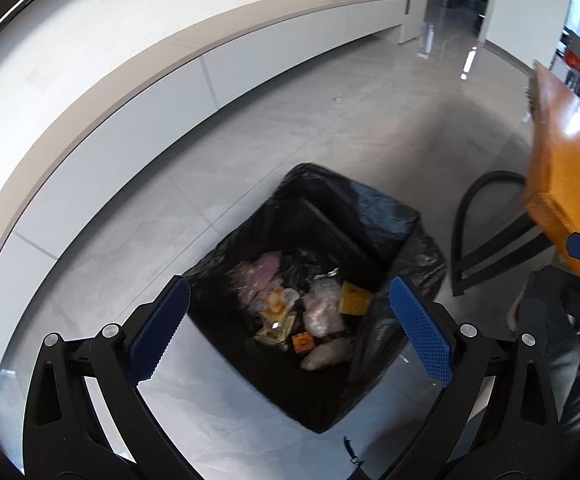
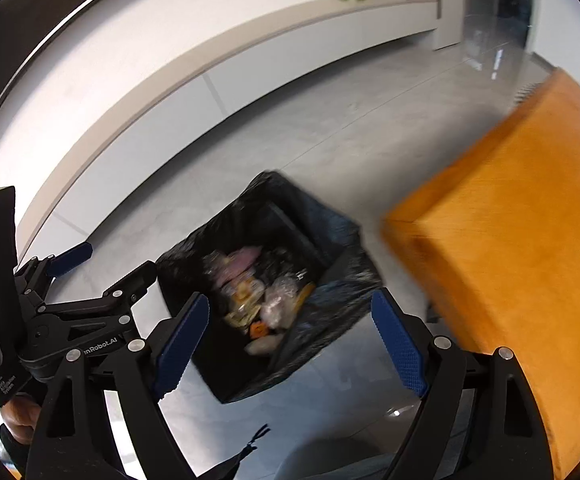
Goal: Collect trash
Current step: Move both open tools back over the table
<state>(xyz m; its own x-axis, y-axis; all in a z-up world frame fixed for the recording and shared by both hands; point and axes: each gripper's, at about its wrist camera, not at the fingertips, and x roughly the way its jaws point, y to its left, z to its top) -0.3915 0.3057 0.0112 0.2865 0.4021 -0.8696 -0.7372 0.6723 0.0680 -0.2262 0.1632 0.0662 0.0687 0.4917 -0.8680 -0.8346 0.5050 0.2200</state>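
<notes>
Pale grey tiled floor (image 1: pixel 281 128) open toward twelve o'clock, orange wooden tabletop (image 2: pixel 522 248) blurred and cut off at three, black-lined square bin (image 1: pixel 374 216) below me, its wrappers (image 1: pixel 290 308) indistinct, my left gripper (image 1: pixel 290 328) and right gripper (image 2: pixel 290 344) spread, empty.

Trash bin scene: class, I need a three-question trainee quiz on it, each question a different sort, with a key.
1. True or false: the trash bin is lined with a black bag.
2. What colour is the table beside the bin?
3. The left gripper has its jaws: A) open and empty B) clamped on a bottle C) out of view

Key: 1 true; 2 orange; 3 A
</notes>
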